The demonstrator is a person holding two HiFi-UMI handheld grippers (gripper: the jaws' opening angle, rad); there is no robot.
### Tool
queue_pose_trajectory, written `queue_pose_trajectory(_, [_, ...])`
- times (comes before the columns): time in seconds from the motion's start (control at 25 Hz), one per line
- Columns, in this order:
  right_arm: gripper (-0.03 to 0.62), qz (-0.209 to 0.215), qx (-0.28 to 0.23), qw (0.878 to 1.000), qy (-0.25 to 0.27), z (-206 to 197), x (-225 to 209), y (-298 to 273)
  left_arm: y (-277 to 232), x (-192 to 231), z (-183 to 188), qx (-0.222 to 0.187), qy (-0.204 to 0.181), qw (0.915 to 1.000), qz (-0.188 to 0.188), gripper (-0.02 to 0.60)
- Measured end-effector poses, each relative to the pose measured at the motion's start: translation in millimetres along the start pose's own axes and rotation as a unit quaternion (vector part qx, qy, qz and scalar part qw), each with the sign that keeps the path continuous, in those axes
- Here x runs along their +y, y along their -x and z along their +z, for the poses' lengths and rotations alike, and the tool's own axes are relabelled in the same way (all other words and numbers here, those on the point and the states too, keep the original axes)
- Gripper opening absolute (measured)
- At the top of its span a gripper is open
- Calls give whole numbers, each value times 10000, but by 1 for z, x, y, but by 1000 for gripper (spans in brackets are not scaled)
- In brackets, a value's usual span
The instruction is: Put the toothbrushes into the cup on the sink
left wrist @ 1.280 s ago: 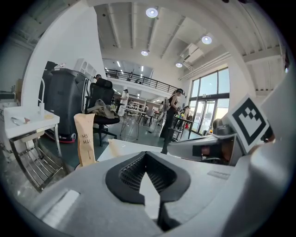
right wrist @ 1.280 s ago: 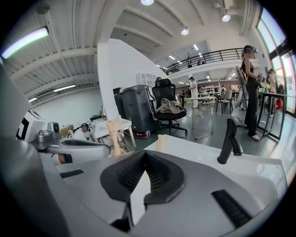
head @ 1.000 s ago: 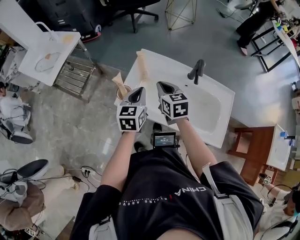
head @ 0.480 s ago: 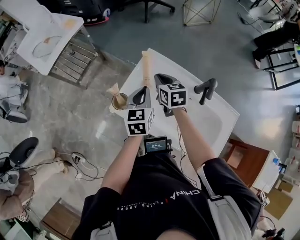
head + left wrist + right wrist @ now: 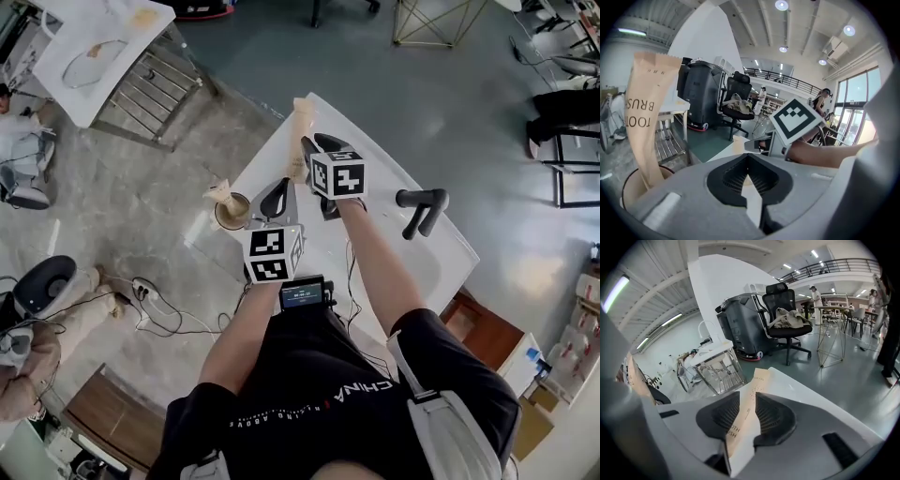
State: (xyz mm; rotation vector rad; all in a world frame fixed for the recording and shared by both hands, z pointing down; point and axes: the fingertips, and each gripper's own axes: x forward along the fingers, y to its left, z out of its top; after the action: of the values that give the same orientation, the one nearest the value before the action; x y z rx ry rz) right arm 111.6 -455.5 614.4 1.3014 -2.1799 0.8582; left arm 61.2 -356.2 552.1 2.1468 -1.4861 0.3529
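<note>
Toothbrushes here come in paper sleeves: the standing toothbrush [image 5: 644,108] is already upright in the cup [image 5: 232,212] at the sink's [image 5: 272,155] left edge, and the lying toothbrush [image 5: 746,420] rests flat toward the far corner. The right gripper [image 5: 748,397] straddles that one. Its jaws have just been opening and flank the sleeve without pinching it, presumably lining up a grasp. The left gripper [image 5: 748,157] hovers closed and empty beside the cup, out of the way.

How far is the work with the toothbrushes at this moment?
Done: one wrapped toothbrush stands in the cup. In hand: the right gripper, its jaws just opened, straddles the second toothbrush lying on the sink, not yet gripping. Remaining: close on it, lift it, drop it in the cup. The left gripper is shut and empty.
</note>
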Motion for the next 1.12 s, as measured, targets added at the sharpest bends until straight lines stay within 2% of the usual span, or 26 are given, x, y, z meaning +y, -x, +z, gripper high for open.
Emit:
queue_pose_trajectory(0.36, [153, -165, 341, 9992, 94, 6, -8, -41, -6, -14, 1, 29, -391, 9992, -109, 6])
queue_pose_trajectory(0.56, [95, -297, 458, 9983, 214, -2, -11, -45, -7, -5, 0, 34, -328, 9994, -40, 6])
queue_pose_trajectory(0.8, [23, -213, 361, 9990, 179, 0, -8, -37, -6, -9, 3, 11, -467, 9988, -136, 6])
queue_pose_trajectory(1.12, [17, -175, 76, 9998, 7, 0, -1, -1, 10, -15, 8, -58, -539, 9972, -513, 6])
